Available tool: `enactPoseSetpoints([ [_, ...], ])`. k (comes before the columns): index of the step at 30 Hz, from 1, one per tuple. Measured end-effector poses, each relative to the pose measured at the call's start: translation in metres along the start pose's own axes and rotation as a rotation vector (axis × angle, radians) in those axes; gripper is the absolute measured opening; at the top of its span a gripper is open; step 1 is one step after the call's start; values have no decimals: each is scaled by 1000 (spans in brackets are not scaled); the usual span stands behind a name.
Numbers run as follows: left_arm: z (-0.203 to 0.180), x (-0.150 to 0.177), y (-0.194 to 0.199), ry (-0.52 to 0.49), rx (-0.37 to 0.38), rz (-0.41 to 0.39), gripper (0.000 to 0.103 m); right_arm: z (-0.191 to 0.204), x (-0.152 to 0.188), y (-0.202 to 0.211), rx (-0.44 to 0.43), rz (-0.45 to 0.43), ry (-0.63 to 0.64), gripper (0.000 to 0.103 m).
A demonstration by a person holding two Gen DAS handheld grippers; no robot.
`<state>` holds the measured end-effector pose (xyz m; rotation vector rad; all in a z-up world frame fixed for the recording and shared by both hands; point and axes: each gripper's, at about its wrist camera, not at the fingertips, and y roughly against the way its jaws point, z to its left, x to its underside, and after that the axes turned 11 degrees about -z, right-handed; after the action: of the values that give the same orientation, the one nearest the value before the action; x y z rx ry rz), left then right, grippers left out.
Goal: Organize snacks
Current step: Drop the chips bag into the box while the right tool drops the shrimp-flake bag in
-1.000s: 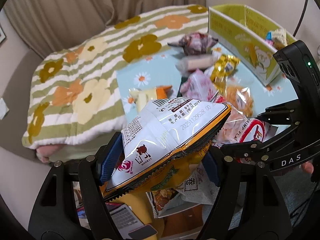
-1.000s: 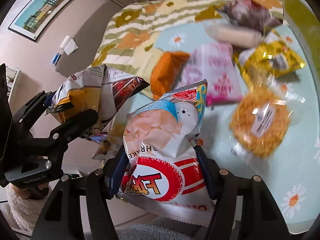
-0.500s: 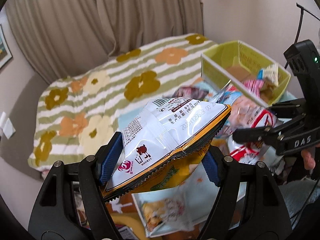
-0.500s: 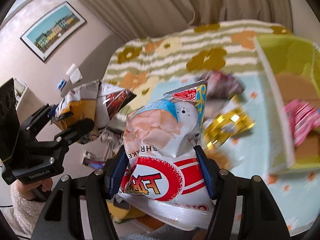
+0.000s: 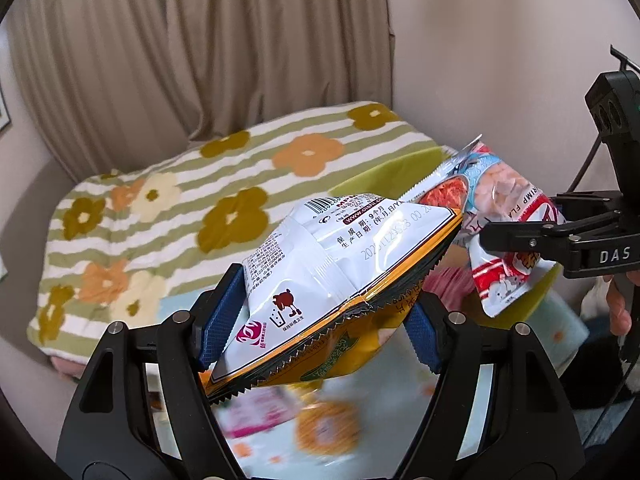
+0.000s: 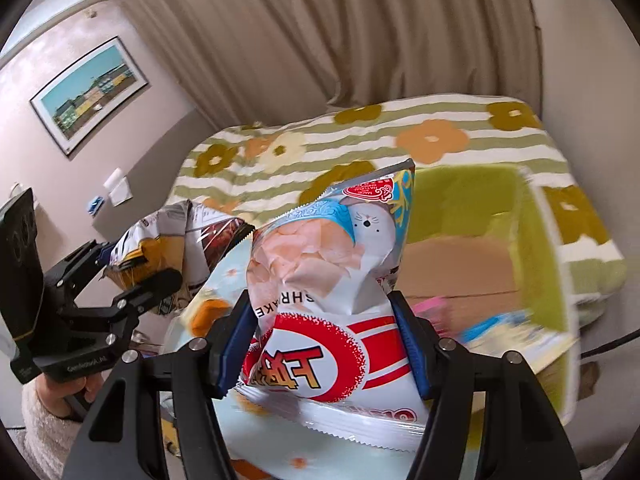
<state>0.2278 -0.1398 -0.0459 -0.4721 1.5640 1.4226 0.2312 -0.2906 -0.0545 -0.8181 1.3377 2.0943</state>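
Left gripper (image 5: 320,320) clamped on white-and-yellow chip bag (image 5: 344,272), held aloft. Right gripper (image 6: 322,344) clamped on shrimp-flake bag (image 6: 324,280), raised just before green box (image 6: 472,208). Box sits on light-blue floral cloth (image 6: 224,276), flowered striped blanket (image 5: 160,216) behind.

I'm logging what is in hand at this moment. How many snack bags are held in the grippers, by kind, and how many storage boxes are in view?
White-and-yellow snack bag, in the left hand-held gripper: 1
Shrimp-flavour snack bag, in the right hand-held gripper: 1
Green box: 1
Total: 3
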Motion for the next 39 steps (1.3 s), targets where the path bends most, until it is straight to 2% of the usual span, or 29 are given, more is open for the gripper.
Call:
enactPoseSetpoints([
  [9, -51, -17, -83, 44, 48, 82, 71, -76, -20, -6, 104, -7, -30, 60],
  [18, -84, -26, -153, -74, 96, 130, 74, -121, -20, -25, 159, 35, -115, 60],
  [19, -87, -26, -159, -86, 101, 133, 79, -124, -21, -27, 163, 37, -122, 60],
  [20, -89, -27, -164, -95, 104, 141, 91, -127, -22, -29, 164, 39, -129, 60],
  [22, -89, -28, -172, -101, 97, 155, 103, -130, -23, -32, 166, 42, -138, 60],
  [29, -76, -18, -162, -98, 87, 163, 103, -126, -21, -35, 172, 58, -114, 60],
  [39, -65, -7, -150, -38, 89, 175, 103, -121, -19, -56, 185, 98, -63, 61],
])
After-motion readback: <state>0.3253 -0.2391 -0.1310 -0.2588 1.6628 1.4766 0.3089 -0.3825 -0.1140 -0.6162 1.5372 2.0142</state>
